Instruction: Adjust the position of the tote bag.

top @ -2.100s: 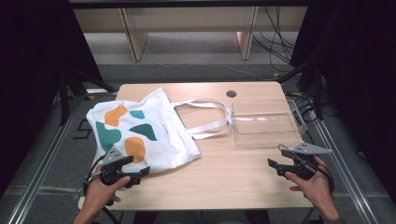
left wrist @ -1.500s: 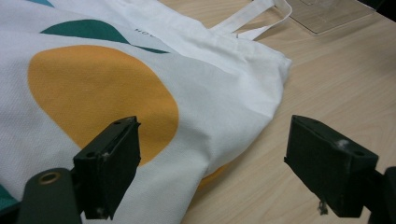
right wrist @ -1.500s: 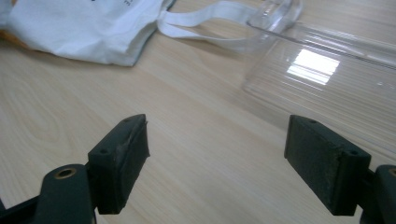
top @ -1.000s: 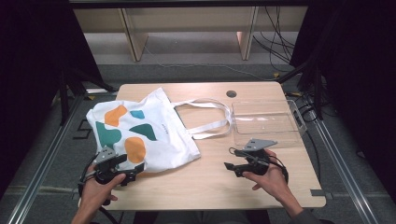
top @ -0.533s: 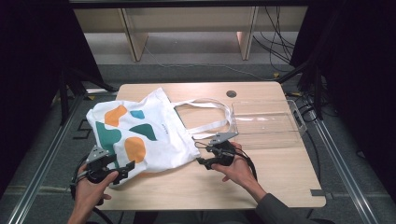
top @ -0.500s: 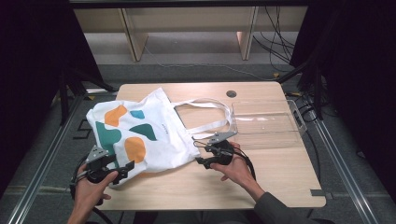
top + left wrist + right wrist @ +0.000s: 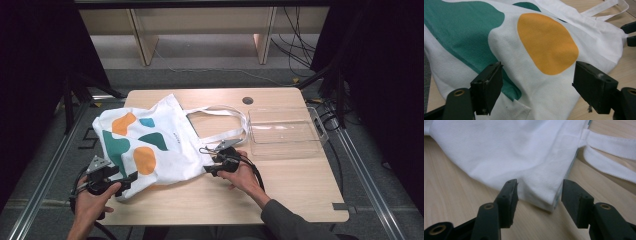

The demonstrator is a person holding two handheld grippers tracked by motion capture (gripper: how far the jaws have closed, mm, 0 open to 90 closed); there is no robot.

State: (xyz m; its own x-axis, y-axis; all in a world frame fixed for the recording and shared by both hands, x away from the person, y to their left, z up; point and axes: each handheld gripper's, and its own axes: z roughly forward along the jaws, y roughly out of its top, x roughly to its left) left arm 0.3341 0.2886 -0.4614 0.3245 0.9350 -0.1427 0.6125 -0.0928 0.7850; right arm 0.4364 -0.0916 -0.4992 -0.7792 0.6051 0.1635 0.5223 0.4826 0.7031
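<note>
A light wooden table (image 7: 300, 185) stands on grey flooring, with pale shelving beyond its far edge. The white tote bag (image 7: 150, 145) lies flat at left-centre; a clear plastic tray (image 7: 285, 132) sits right of it. The left gripper (image 7: 127, 179) straddles the bag's near-left corner, jaws wide and just closing. The right gripper (image 7: 209, 161) brackets the near-right corner, jaws closing, not yet pinching.

L gripper (image 7: 536, 85) jaws stand wide apart, just been closing a little; tote bag (image 7: 506, 57) cloth lies between and beyond them, pads not pressing it. Orange patch (image 7: 546, 43) sits ahead, nearer R jaw; green patch (image 7: 466, 32) ahead of L jaw. Bag straps (image 7: 606, 8) far ahead at upper R, on wooden table (image 7: 624, 67). Two dark tips (image 7: 630, 33) at R edge, prob. the other gripper.
</note>
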